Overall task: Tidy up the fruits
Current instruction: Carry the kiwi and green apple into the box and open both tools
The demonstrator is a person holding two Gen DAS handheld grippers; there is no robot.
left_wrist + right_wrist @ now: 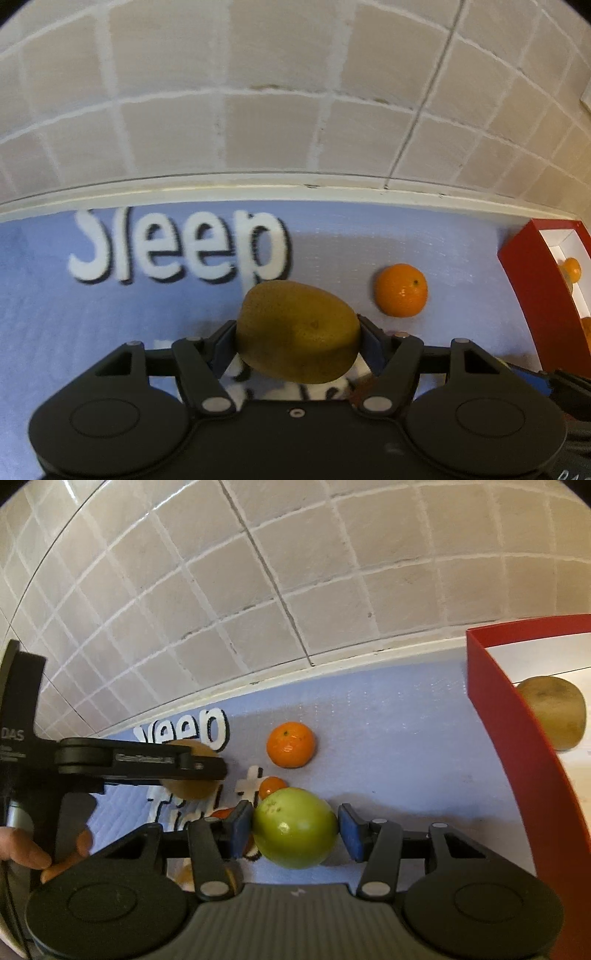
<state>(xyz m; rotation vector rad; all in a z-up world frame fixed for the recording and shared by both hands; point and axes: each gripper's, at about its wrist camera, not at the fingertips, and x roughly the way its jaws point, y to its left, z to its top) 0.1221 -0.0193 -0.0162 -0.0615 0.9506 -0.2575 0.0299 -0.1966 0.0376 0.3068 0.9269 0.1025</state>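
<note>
The left gripper (pixel 297 338) is clamped on a brown kiwi (pixel 298 331), held above a blue mat (pixel 55 314). The right gripper (pixel 295 829) has its fingers apart around a green apple (pixel 294 828) resting on the mat. A mandarin (pixel 291 744) lies farther back; a red box (pixel 517 738) at right holds another kiwi (pixel 554 710).

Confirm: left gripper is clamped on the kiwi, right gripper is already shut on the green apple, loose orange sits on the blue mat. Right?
Not quite. In the right wrist view the right gripper is open around the green apple, with a gap at its right pad. The left gripper is clamped on the kiwi; the orange sits on the blue mat.
</note>
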